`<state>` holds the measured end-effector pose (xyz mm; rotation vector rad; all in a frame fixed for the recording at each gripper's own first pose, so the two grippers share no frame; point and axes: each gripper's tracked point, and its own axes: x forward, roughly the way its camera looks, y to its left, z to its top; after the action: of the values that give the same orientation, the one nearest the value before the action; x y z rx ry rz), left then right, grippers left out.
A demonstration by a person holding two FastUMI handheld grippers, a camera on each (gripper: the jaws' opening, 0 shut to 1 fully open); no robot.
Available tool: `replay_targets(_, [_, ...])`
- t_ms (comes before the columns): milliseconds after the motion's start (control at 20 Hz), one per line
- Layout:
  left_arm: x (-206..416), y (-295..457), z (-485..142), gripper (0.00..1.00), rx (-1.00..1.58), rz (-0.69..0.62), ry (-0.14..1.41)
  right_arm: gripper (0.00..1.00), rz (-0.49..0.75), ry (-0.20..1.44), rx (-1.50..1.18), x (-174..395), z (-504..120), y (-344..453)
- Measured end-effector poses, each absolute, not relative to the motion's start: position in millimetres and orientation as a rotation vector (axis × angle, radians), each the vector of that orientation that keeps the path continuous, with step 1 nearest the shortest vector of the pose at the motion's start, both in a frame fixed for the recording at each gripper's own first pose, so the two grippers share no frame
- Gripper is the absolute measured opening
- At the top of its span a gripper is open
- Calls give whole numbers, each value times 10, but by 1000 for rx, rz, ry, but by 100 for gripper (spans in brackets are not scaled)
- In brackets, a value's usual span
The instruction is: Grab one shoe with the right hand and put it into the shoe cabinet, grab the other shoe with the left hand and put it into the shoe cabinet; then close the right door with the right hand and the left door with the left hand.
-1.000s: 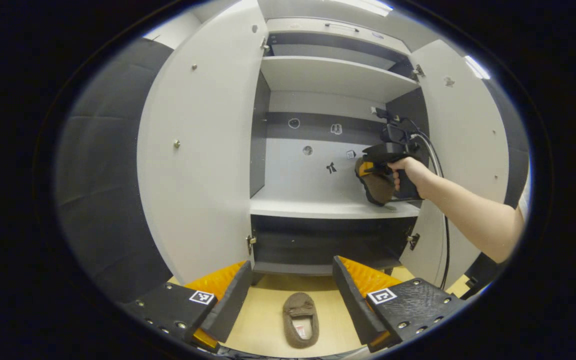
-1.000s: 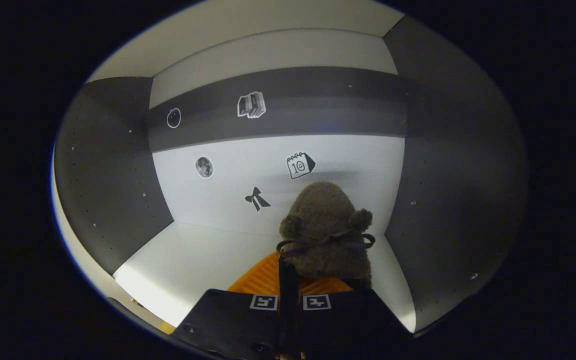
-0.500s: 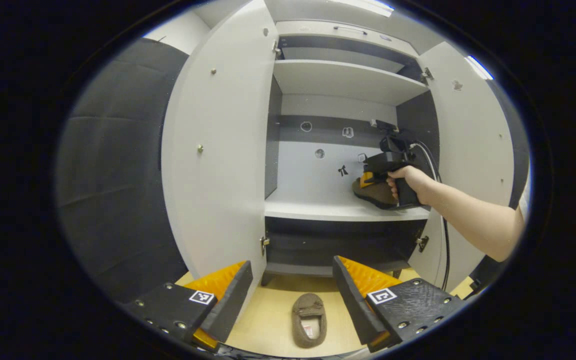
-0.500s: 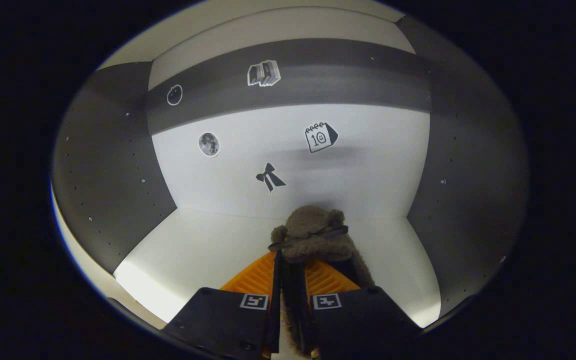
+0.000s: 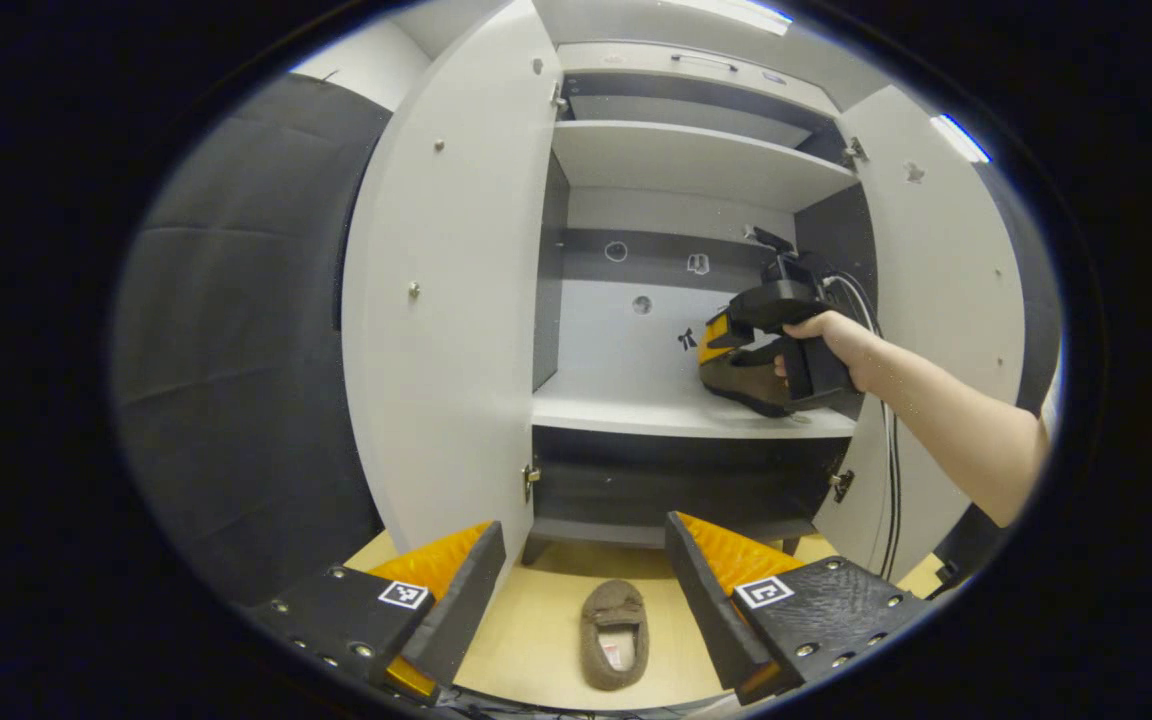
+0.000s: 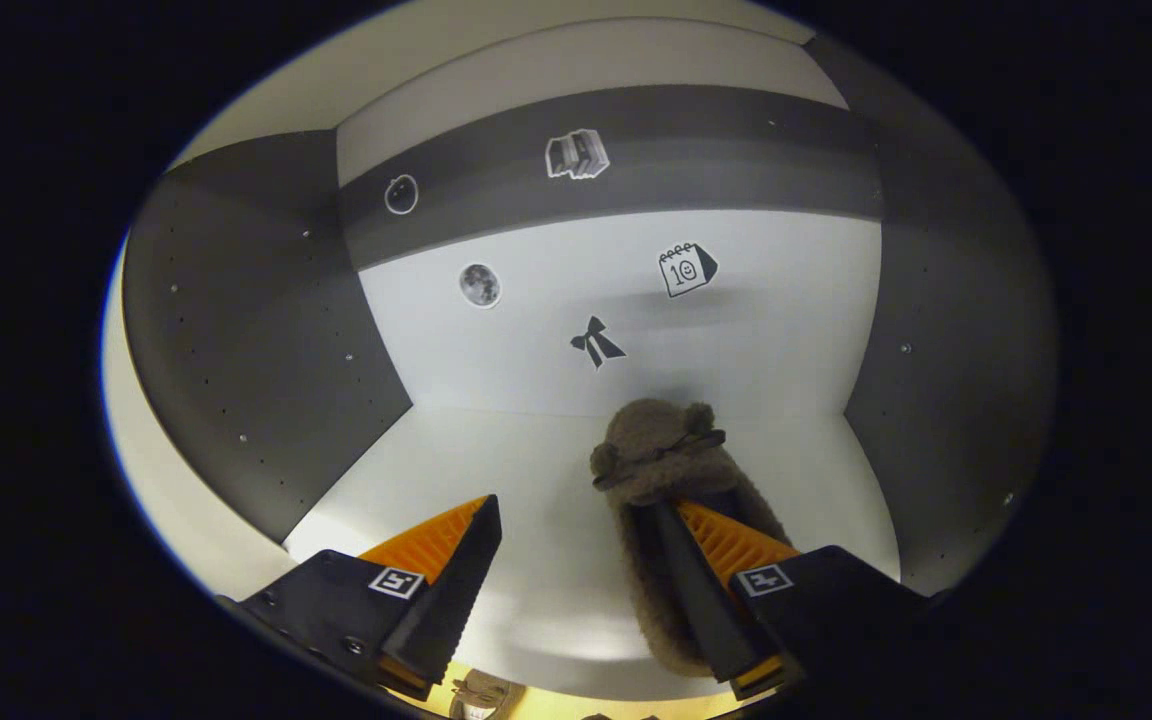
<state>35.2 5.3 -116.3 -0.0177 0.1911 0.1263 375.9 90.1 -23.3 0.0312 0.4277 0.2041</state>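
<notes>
Right gripper (image 6: 576, 560) fingers spread, slipper (image 6: 671, 500) on shelf (image 6: 496, 480)

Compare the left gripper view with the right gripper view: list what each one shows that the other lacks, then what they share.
Left gripper view alone: the second slipper on the floor between the open left gripper, both open cabinet doors, and the hand holding the right gripper.

Right gripper view alone: the right gripper's fingers spread apart, one finger inside the slipper's opening.

Shared: the first slipper lying on the middle shelf, and the stickers on the back panel.
</notes>
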Motion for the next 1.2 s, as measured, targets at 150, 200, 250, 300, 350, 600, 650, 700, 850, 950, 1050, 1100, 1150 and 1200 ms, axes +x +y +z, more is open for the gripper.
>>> replay_targets(150, [306,48,-1198,94,-21,113,198,92,182,443,29,3589,-183,848])
replay_targets(200, [294,50,-1210,94,-22,107,204,96,182,438,33,3530,-146,841])
replay_targets(250, [269,58,-1230,97,-22,101,210,92,177,426,30,3466,-89,816])
replay_targets(300, [264,69,-1235,94,-23,95,215,96,168,409,22,3388,-25,781])
replay_targets(350, [266,83,-1248,94,-24,89,218,96,161,390,16,3297,51,751])
replay_targets(600, [360,65,-1422,94,8,25,287,96,160,302,-3,2731,374,747])
replay_targets(650, [394,62,-1471,94,23,11,304,96,163,289,-2,2617,425,761])
replay_targets(700, [426,52,-1526,94,38,-5,323,96,165,274,-3,2485,473,763])
replay_targets(850, [484,19,-1775,94,56,-51,391,92,157,222,-11,2096,552,760])
replay_targets(950, [506,19,-2023,94,71,-81,450,96,152,200,-1,1812,526,746])
replay_targets(1050, [530,3,-2272,94,97,-111,501,92,164,164,25,1521,480,768])
replay_targets(1100, [546,14,-2417,99,116,-121,523,92,158,150,32,1398,423,744])
replay_targets(1150, [572,23,-2589,99,135,-130,543,96,148,142,33,1272,361,719])
replay_targets(1200, [589,9,-2735,99,149,-142,562,92,143,133,30,1152,294,725])
